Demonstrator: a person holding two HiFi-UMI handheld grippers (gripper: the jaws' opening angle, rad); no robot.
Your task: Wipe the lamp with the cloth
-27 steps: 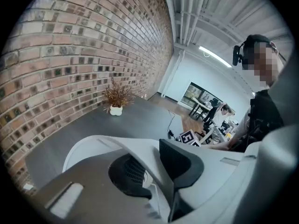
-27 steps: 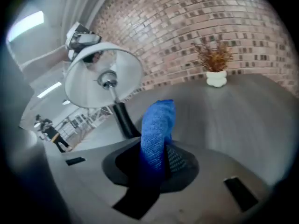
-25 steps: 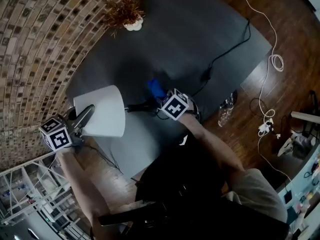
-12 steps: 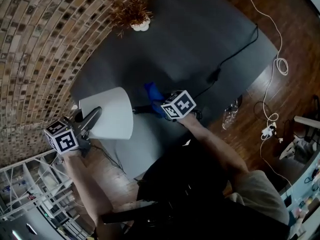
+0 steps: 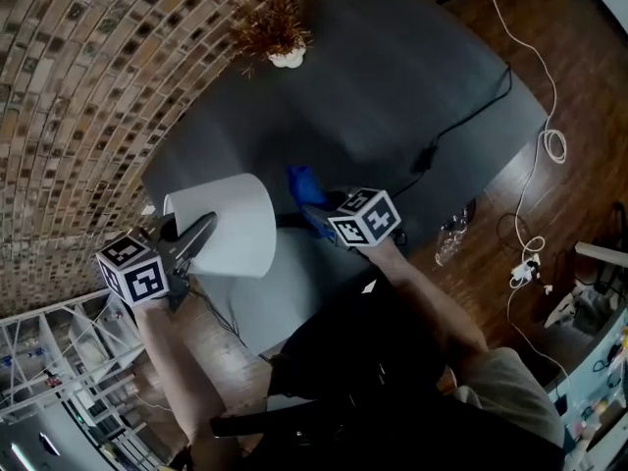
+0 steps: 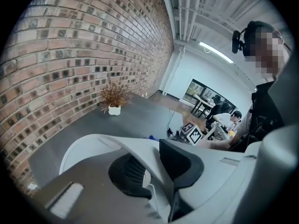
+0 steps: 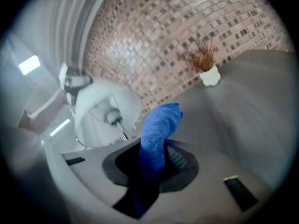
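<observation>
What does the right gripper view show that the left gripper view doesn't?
Only the right gripper view: the right gripper clamped on the blue cloth, and the bulb socket inside the lampshade. Only the left gripper view: the left gripper clamped on the lampshade's rim, and people in the background. Both: the brick wall, the potted plant, the table.

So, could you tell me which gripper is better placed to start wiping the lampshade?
The right gripper: it is shut on the blue cloth and faces the lampshade close by, whereas the left gripper is clamped on the shade's rim, apparently steadying it.
</observation>
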